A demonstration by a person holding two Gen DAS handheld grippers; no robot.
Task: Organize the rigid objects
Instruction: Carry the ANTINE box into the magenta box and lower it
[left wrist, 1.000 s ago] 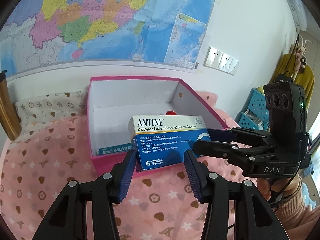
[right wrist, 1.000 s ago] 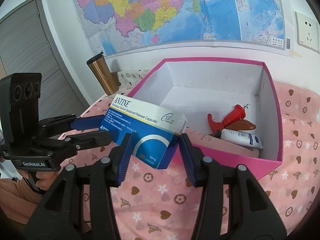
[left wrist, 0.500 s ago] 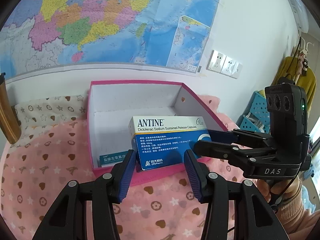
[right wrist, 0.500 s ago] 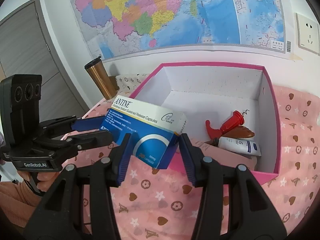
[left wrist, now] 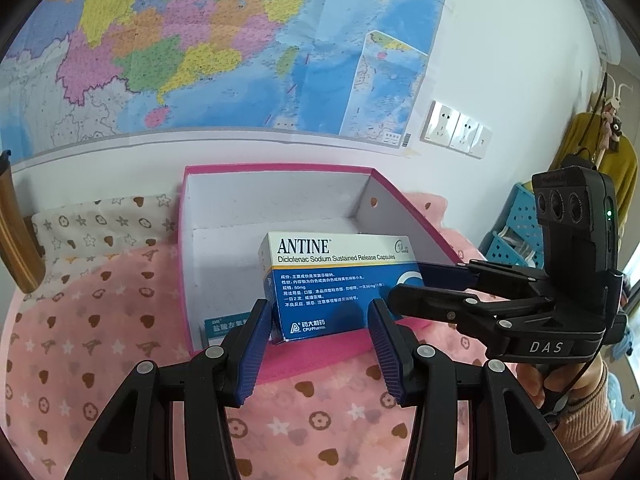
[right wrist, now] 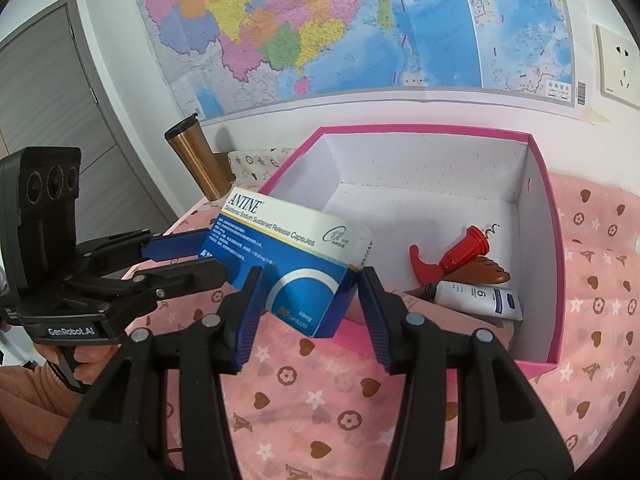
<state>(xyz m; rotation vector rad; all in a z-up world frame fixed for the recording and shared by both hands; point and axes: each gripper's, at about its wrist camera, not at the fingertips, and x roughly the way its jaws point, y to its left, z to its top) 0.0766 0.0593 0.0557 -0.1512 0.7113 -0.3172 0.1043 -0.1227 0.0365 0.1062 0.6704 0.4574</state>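
A blue and white medicine box (left wrist: pixel 332 280) marked ANTINE hangs over the near rim of an open pink storage box (left wrist: pixel 280 168). My left gripper (left wrist: pixel 319 312) is shut on its left end, with a blue pad on either side. My right gripper (right wrist: pixel 310 280) is shut on its right end (right wrist: pixel 288 256). In the left wrist view the right gripper (left wrist: pixel 408 282) comes in from the right. In the right wrist view the left gripper (right wrist: pixel 208 258) comes in from the left. A hand holds each handle.
Inside the pink box (right wrist: pixel 556 280) lie a red corkscrew (right wrist: pixel 460 256), a brown item (right wrist: pixel 488 274), a white tube (right wrist: pixel 476 298) and a teal packet (left wrist: pixel 228 324). A copper tumbler (right wrist: pixel 196 160) stands at the back left and a blue crate (left wrist: pixel 516 224) at the right. A pink patterned blanket (left wrist: pixel 100 320) covers the surface.
The pink box sits slightly lower in both views. The medicine box stays gripped between both pairs of fingers, with no shift in either grip.
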